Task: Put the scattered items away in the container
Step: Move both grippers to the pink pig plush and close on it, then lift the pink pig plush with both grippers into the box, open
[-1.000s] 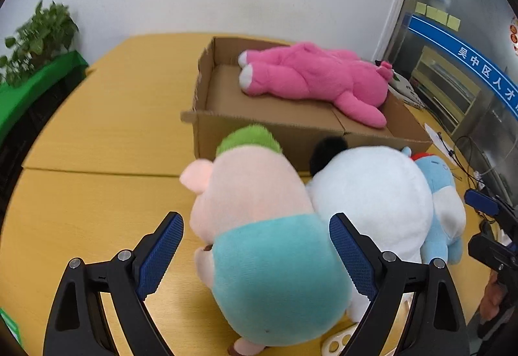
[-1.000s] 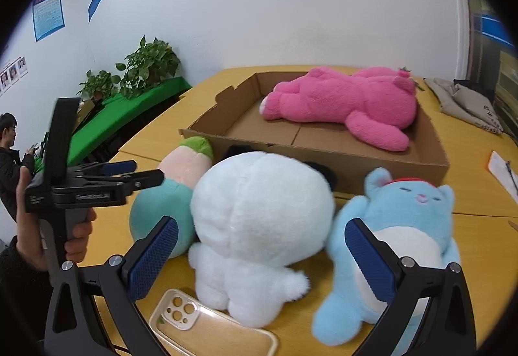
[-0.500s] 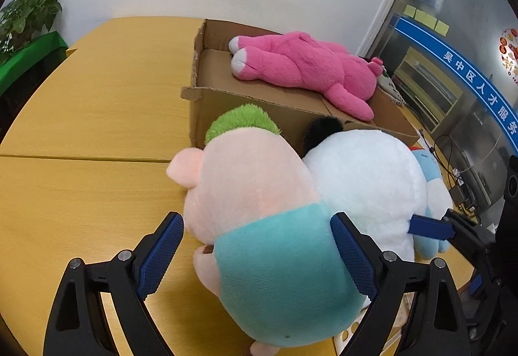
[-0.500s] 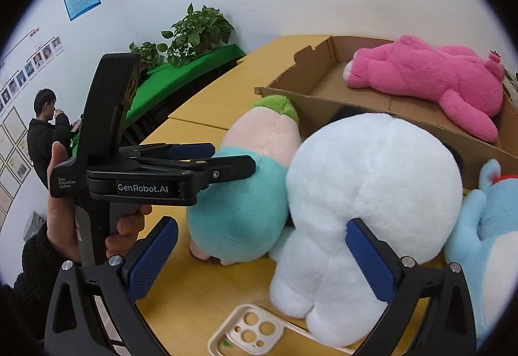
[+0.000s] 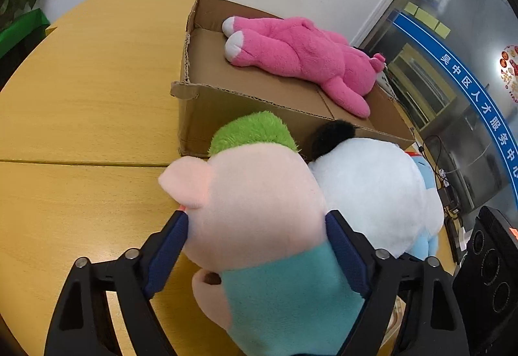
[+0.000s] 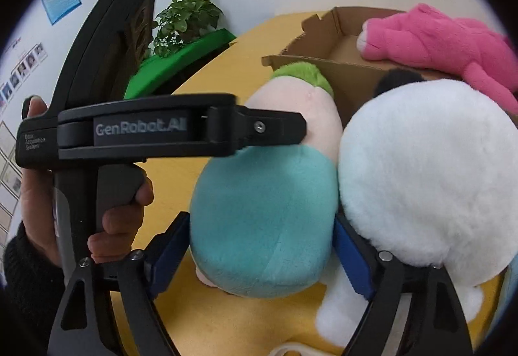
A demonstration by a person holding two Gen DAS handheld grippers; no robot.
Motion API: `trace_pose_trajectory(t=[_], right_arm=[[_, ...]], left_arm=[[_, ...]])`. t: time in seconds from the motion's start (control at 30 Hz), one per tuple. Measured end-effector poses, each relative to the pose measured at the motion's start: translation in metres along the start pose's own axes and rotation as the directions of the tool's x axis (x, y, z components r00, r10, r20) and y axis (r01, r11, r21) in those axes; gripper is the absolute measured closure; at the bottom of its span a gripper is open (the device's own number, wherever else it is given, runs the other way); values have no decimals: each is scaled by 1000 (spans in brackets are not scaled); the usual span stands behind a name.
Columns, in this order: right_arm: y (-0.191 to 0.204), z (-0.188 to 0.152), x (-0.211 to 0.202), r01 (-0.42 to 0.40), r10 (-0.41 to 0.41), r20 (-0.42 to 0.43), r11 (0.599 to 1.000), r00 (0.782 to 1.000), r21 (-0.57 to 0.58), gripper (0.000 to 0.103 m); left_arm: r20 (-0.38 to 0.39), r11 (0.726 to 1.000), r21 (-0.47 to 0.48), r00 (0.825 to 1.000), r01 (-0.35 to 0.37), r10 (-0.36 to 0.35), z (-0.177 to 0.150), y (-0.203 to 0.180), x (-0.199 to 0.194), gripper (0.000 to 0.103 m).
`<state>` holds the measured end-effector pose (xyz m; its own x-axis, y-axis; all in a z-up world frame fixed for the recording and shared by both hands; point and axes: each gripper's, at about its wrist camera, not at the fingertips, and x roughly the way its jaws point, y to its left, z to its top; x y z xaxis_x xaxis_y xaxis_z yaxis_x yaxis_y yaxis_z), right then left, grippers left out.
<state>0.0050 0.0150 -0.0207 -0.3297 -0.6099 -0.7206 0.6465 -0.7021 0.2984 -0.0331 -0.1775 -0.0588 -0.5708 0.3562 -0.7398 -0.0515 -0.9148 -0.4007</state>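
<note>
A plush with a pink head, green tuft and teal body (image 5: 259, 226) lies on the wooden table in front of the cardboard box (image 5: 246, 116). My left gripper (image 5: 257, 254) is shut on its neck, pads pressing both sides. My right gripper (image 6: 259, 254) is shut on its teal body (image 6: 262, 220) from behind. The left gripper also shows in the right wrist view (image 6: 301, 129). A white plush (image 5: 378, 190) leans against it on the right. A pink plush (image 5: 301, 54) lies inside the box.
A light blue plush (image 5: 427, 239) sits behind the white one. A clear phone case (image 6: 291, 349) lies on the table at the bottom edge. A plant on a green stand (image 6: 187, 32) is beyond the table's left side.
Both grippers have moved forward and closed on the teal-bodied plush. The right gripper swung left from the white plush to the teal body.
</note>
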Motion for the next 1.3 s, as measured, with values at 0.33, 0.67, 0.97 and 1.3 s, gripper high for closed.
trace_pose_trajectory(t=[0.33,0.67,0.97,1.3], right_arm=[[3,-2,-29,-68,68,55,998,996,-4,37],[-4,34,-77,-74,77,160,997,984,-22,37],[-22,77,-97,-33,40,217,999,975,-39,37],[-40,145,-102,-16,31,287,998,957,-54,37]], left_arm=[[88,995,92,996,-41,33,2,-39,-46,30],[161,987,154,987,-39,14,45,-76,-71,31],[213,976,215,977,-30,-17,95,-104,-75,31],[272,947,307,962,-96,9,172,-114,-74,31]])
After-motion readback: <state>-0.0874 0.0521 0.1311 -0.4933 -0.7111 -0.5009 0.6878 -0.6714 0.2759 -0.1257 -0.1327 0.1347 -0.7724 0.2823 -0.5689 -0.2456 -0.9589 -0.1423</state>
